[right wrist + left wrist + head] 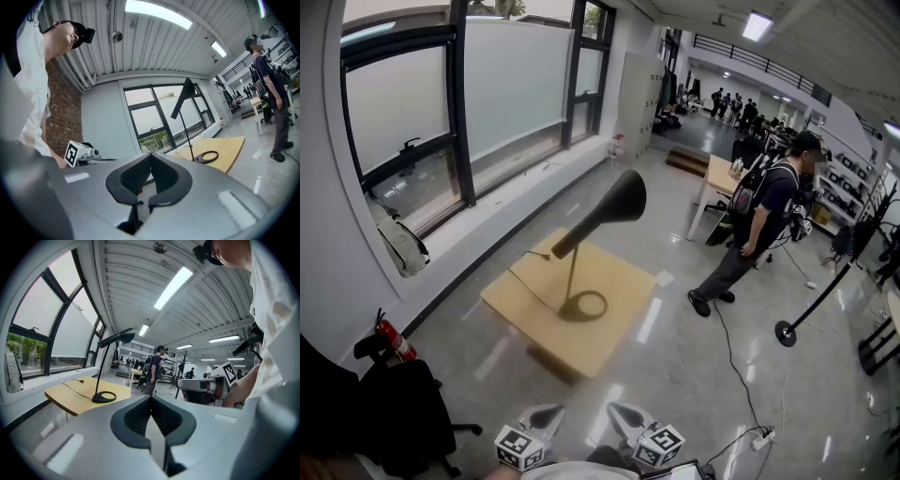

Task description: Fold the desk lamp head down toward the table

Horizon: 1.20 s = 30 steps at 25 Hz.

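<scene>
A big hall with a glossy grey floor (694,375) is spreading out under strip lights, with tall windows (412,103) running along the left wall. A low wooden table (614,328) is sitting near the window sill, and a person with a backpack (759,220) is standing on the floor to its right. The black desk lamp (574,272) is standing on that table on its ring base (584,306), its cone-shaped head (619,202) sitting high on the stem, well above the tabletop. At the bottom edge of the head view the left gripper (548,414) and right gripper (623,414) are hovering side by side, well apart from the table and pointing roughly level toward the lamp; both are showing their jaws pressed together with nothing between them
</scene>
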{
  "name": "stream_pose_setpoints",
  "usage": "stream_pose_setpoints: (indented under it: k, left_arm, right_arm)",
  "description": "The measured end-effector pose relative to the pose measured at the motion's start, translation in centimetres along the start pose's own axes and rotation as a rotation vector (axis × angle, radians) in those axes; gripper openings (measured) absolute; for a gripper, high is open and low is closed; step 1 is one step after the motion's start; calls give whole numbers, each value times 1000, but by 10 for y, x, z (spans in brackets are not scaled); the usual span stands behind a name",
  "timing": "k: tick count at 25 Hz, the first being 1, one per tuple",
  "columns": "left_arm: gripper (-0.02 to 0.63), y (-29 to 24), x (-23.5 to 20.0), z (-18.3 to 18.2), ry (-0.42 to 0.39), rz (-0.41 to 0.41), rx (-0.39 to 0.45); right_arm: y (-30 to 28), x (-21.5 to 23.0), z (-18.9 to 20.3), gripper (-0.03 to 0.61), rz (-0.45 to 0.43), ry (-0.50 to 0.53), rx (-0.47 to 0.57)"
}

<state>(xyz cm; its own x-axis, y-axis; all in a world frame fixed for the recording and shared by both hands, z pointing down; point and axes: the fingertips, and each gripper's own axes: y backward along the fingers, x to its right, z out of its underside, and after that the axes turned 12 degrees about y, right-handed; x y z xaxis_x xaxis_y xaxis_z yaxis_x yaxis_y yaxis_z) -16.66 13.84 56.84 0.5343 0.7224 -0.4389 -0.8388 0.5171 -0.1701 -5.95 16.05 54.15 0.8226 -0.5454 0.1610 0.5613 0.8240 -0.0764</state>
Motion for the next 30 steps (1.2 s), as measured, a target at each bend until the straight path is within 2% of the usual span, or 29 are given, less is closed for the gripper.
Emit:
stream_pose_setpoints:
  k: [11, 23, 30]
  left_arm:
    - [2, -26, -5, -8, -7, -48, -7]
    - [2, -88, -5, -48, -14, -114, 26]
    - [2, -118, -7, -73, -22, -182, 71]
  right_arm:
    - [-7, 36, -1, 14, -20, -33, -5]
    - [-31, 108, -31, 14, -82, -28, 6]
    - [-31, 144, -43, 14, -132, -21, -3]
